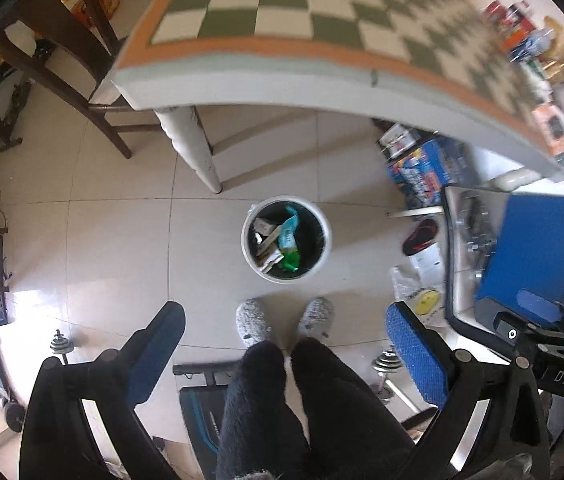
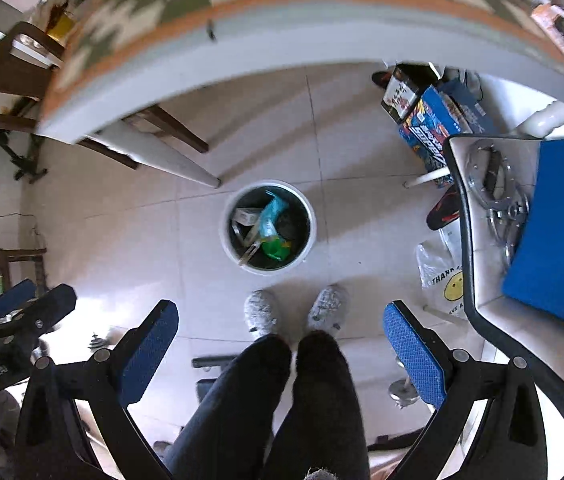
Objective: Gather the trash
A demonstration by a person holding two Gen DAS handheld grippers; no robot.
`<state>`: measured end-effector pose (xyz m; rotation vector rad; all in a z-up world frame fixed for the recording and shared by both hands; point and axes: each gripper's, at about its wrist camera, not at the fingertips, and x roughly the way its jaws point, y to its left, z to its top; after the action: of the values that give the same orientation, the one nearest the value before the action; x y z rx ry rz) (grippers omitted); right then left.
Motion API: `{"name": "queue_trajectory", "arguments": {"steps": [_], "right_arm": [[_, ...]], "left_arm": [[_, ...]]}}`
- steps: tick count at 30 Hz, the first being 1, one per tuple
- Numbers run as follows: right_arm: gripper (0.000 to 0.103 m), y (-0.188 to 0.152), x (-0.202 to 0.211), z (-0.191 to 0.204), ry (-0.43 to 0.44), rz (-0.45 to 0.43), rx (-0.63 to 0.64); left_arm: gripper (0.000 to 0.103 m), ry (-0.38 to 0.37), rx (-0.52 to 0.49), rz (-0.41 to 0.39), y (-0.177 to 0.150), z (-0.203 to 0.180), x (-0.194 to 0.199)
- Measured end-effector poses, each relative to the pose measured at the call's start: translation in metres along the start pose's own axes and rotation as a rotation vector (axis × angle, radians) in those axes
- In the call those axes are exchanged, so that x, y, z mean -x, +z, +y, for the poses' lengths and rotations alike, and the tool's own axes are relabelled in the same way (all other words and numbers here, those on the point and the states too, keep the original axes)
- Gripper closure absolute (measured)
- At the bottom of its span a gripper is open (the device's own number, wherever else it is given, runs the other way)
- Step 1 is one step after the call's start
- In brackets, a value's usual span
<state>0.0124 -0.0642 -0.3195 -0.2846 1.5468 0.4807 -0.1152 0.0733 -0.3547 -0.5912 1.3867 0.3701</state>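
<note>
Both tools point down at the floor: the left gripper and right gripper have jaws spread wide, holding nothing. Wrappers and cartons already lie inside the round white trash bucket, placed just beyond the person's grey slippers, probably for easy dropping.

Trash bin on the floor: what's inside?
The white bin holds a teal wrapper, green packet and small cartons. Anything beneath them is covered.
</note>
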Motion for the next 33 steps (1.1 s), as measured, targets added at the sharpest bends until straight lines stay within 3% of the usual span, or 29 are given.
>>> {"name": "queue_trajectory", "arguments": {"steps": [7, 15, 19, 33], "right_arm": [[0.000, -0.020, 0.099, 0.005, 0.076, -0.044, 0.014], [0.000, -0.032, 0.180, 0.010, 0.151, -0.094, 0.038], [0.000, -0.036, 0.204, 0.014, 0.188, -0.092, 0.054], [0.000, -0.043, 0.235, 0.026, 0.241, -0.092, 0.110]], "left_arm": [[0.000, -0.093, -0.004, -0.060, -0.008, -0.012, 0.075], [0.000, -0.221, -0.008, -0.116, -0.017, -0.016, 0.141], [0.000, -0.271, -0.010, -0.135, -0.021, -0.018, 0.161], [0.000, -0.307, -0.001, -0.160, -0.034, -0.014, 0.181]]}}
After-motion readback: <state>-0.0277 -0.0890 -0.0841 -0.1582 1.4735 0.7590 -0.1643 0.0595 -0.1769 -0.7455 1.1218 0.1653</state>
